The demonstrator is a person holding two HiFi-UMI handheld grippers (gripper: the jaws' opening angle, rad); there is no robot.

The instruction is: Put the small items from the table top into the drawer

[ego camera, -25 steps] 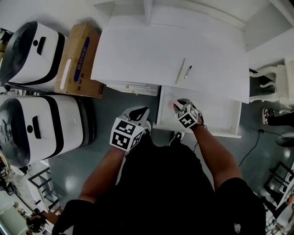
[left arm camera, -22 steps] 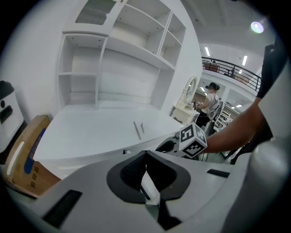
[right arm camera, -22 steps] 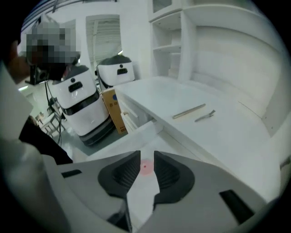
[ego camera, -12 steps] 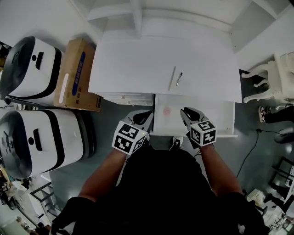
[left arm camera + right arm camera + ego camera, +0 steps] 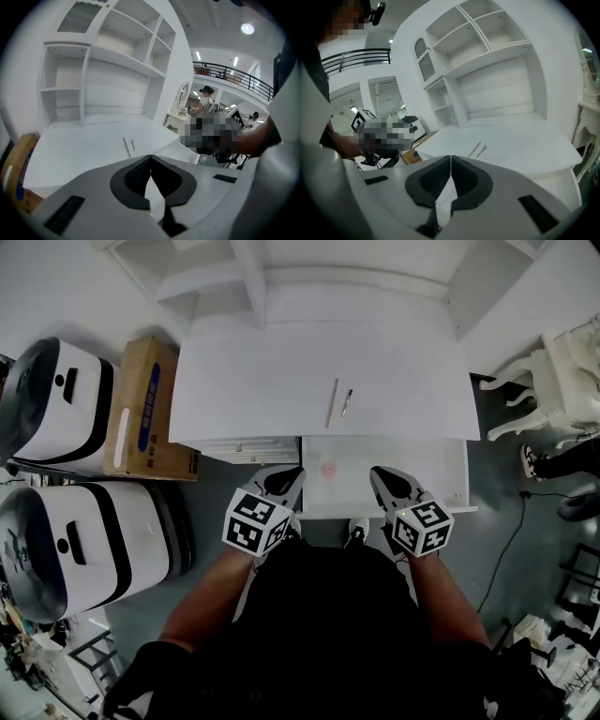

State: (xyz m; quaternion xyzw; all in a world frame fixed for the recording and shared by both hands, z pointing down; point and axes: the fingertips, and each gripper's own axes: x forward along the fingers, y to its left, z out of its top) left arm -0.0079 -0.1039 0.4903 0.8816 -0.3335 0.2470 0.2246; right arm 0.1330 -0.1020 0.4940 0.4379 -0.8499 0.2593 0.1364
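1. On the white table top, near its front edge, lie two items not yet put away: a long thin pale rod and, just beside it on the right, a short dark pen-like piece w/ a silvery tip. They are close but look apart.
2. Both lie straight ahead of the grippers, past the open white drawer. Long axes run roughly front-to-back, leaning a bit to the right at the far end.
3. Left gripper: jaws brought together, tips touching, nothing btwn them. It hangs at the drawer's front left corner.
4. Right gripper: likewise closed tip to tip and empty, over the drawer's front edge.
5. The pair sits approx midway btwn the two grippers. I'd judge the rod a shade nearer the left and the dark piece nearer the right, so either hand could go.
6. Each gripper's jaws part side to side, which suits items lying front-to-back. They would need to open first, then reach fwd over the drawer.
7. A small pink item already lies in the drawer, at its left end. The rest of the drawer floor looks bare.
8. Risk, as I read it: both items are slim and lie flat on a smooth top, so a pinch may skid them or catch both at once.
9. Room: a white shelf unit stands behind the table, a brown cardboard box at its left, two white-and-black rounded machines on the grey floor, and a white chair at right.
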